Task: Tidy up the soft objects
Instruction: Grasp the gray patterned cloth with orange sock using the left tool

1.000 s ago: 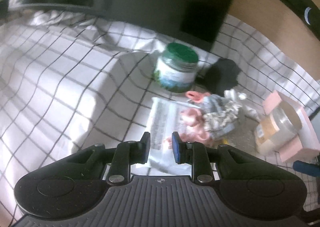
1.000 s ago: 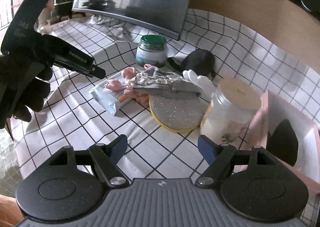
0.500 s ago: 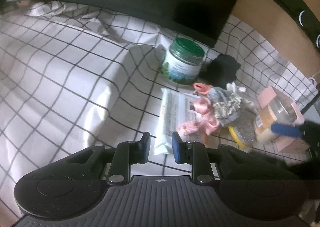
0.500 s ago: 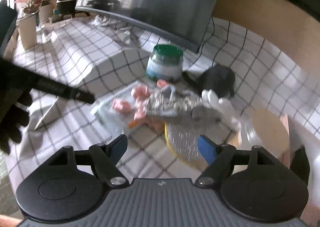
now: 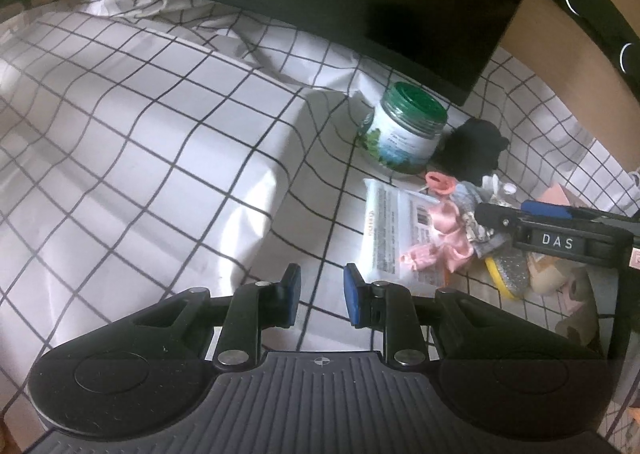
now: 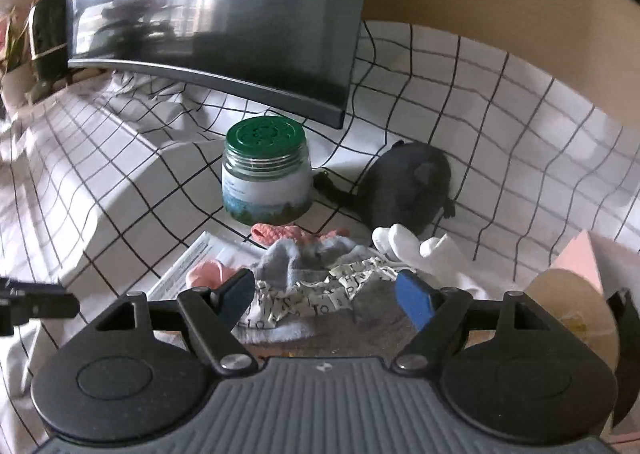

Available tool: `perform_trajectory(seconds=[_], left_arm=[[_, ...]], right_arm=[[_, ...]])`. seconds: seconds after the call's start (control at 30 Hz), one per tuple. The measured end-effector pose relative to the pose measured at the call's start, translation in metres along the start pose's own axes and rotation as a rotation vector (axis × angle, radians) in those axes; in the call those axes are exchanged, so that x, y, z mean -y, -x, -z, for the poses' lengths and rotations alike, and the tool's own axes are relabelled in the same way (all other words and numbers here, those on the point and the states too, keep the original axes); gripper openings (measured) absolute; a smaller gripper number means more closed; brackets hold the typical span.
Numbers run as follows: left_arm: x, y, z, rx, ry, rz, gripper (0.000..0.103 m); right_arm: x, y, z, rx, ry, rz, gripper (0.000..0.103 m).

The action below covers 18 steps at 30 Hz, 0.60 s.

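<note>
hovering over the checked cloth, left gripper has jaws narrowly apart with nothing between them, just short of the white packet. right gripper is spread wide, empty, low over the heap of soft things: lettered fabric, grey sock, white sock and pink scrunchie on the packet. heap lies toward the cloth's back edge, just in front of the green-lidded jar and black pouch, under the monitor.
</note>
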State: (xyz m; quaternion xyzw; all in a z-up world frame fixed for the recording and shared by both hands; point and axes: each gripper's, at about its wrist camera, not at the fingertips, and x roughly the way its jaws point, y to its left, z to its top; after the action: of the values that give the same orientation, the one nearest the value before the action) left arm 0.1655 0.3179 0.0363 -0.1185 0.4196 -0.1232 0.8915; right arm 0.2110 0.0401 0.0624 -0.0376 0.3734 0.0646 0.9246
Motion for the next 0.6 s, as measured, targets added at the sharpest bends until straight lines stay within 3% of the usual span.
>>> perform_trajectory(seconds=[0.23,0.27,0.33,0.43,0.6], left_arm=[[0.000,-0.001,0.000,-0.008,0.000,0.005,0.026],[0.001,-0.001,-0.001,-0.009,-0.003,0.007,0.026],[0.003,-0.001,-0.001,-0.009,-0.009,0.011,0.026],[0.008,-0.004,-0.003,-0.010,-0.015,0.017,0.026],[0.025,-0.009,-0.009,-0.001,-0.042,0.046,0.026]], right_arm=[[-0.003,-0.017,0.002,-0.047,-0.045,-0.044,0.075],[-0.003,-0.017,0.003,-0.047,-0.057,-0.060,0.070],[-0.007,-0.013,0.004,-0.046,-0.040,-0.089,0.040],[-0.019,0.005,0.008,-0.024,0.045,-0.120,0.020],[-0.045,0.050,0.035,0.028,0.245,-0.196,0.015]])
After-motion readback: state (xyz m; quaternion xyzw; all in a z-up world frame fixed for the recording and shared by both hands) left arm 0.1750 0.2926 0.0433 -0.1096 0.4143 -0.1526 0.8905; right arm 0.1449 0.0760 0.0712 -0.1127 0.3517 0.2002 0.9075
